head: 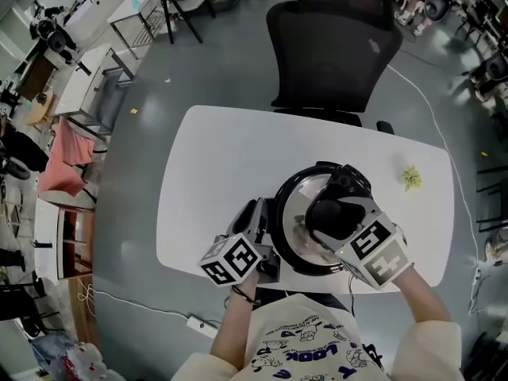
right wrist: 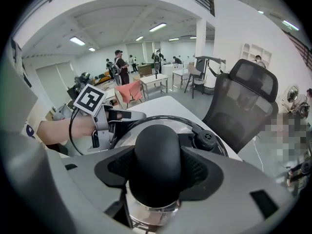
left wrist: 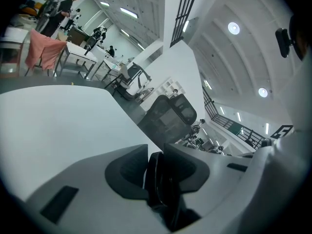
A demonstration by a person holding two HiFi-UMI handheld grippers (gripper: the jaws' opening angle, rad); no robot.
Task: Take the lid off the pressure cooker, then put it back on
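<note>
The steel pressure cooker (head: 295,213) stands on the white table (head: 206,173) near its front edge, with its lid (right wrist: 146,123) on top. A black knob (right wrist: 157,155) crowns the lid, and my right gripper (right wrist: 157,172) is shut on it, one pad on each side. In the head view that right gripper (head: 337,222) covers the lid's middle. My left gripper (head: 266,225) reaches in from the left and is shut on the cooker's black side handle (left wrist: 160,177). From the right gripper view, the left gripper (right wrist: 117,118) sits at the cooker's far left edge.
A black mesh office chair (head: 333,46) stands at the table's far side. A small green object (head: 410,178) lies on the table to the right of the cooker. A black valve (right wrist: 204,139) sits on the lid to the right of the knob. Desks and racks fill the room's left side.
</note>
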